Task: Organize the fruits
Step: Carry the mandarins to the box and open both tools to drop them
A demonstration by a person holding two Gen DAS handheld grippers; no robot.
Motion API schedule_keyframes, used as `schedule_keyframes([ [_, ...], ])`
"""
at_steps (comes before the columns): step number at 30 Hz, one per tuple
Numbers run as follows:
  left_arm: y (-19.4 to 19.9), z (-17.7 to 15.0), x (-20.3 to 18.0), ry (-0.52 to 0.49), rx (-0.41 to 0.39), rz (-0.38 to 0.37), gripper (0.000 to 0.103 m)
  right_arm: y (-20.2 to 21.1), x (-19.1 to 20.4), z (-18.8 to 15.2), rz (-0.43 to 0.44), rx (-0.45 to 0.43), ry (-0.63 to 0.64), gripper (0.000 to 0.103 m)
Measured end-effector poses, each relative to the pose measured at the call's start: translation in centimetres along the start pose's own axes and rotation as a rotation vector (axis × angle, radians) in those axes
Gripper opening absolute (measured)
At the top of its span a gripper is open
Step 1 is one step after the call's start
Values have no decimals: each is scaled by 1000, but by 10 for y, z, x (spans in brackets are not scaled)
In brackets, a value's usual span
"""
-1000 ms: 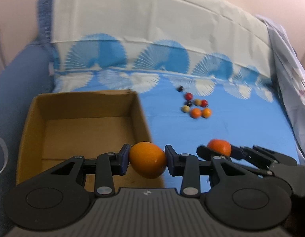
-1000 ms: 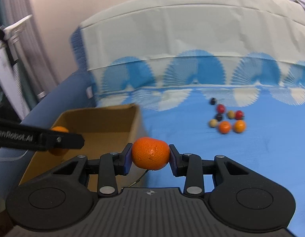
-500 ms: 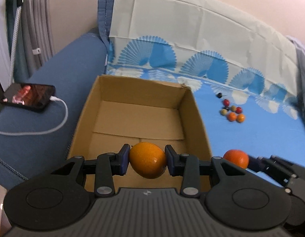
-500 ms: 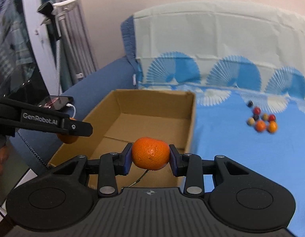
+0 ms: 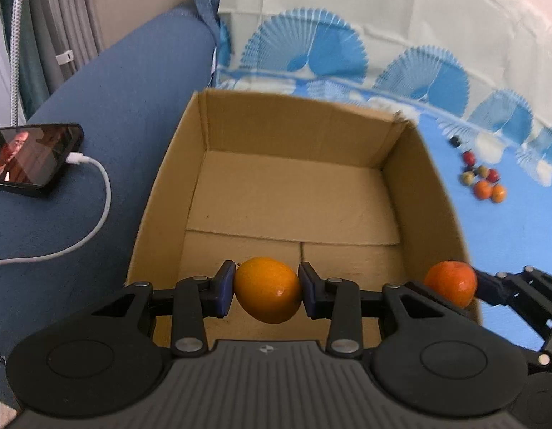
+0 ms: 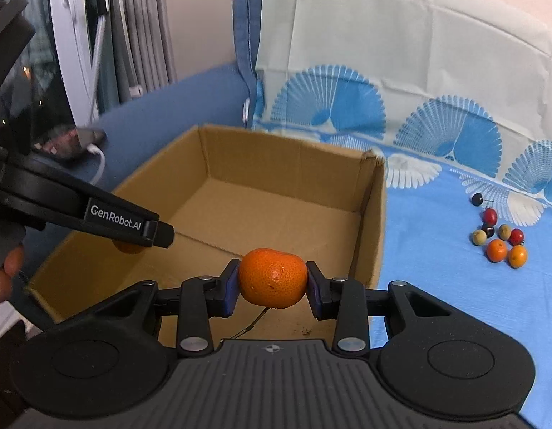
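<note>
My left gripper [image 5: 267, 287] is shut on a smooth yellow-orange orange [image 5: 268, 290], held over the near end of an open cardboard box [image 5: 433, 193] whose floor is bare. My right gripper [image 6: 272, 279] is shut on a deeper orange tangerine [image 6: 273, 278], above the box's near right corner [image 6: 372, 243]. In the left wrist view the tangerine [image 5: 450, 283] hangs at the box's right wall. In the right wrist view the left gripper's arm [image 6: 97, 211] crosses from the left and hides most of its orange [image 6: 127, 248].
Several small fruits [image 6: 499, 236] lie in a cluster on the blue patterned sheet [image 6: 437, 286] right of the box. A phone [image 5: 29, 155] with a white cable [image 5: 97, 207] rests on the dark blue cushion to the left. A hand [image 6: 4, 271] shows at the left edge.
Both grippers have swung left from over the sheet to above the box and dropped lower, each still clamped on its fruit. The box now fills the views; the fruit cluster has slid right.
</note>
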State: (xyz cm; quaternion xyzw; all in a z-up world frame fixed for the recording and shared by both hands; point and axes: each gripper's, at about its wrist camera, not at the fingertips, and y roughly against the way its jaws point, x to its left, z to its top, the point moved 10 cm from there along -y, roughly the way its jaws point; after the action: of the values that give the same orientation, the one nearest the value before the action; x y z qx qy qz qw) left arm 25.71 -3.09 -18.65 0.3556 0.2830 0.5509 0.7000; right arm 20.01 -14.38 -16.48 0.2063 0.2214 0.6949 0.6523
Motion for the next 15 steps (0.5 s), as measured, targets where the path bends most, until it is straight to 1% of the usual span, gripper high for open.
schedule_keyframes([
  [7,-28,-4,7,-31,30,38,42,-24,-2,-4,-17,32,38,39],
  [13,-44,-10,5,-44,60,47,43,-35,-4,-6,-29,47,49,40],
  [14,-45,-11,4,-47,63,44,44,-36,-3,-5,-26,47,56,40],
  [15,-46,-10,3,-52,61,41,60,-35,-2,-5,-19,44,64,41],
])
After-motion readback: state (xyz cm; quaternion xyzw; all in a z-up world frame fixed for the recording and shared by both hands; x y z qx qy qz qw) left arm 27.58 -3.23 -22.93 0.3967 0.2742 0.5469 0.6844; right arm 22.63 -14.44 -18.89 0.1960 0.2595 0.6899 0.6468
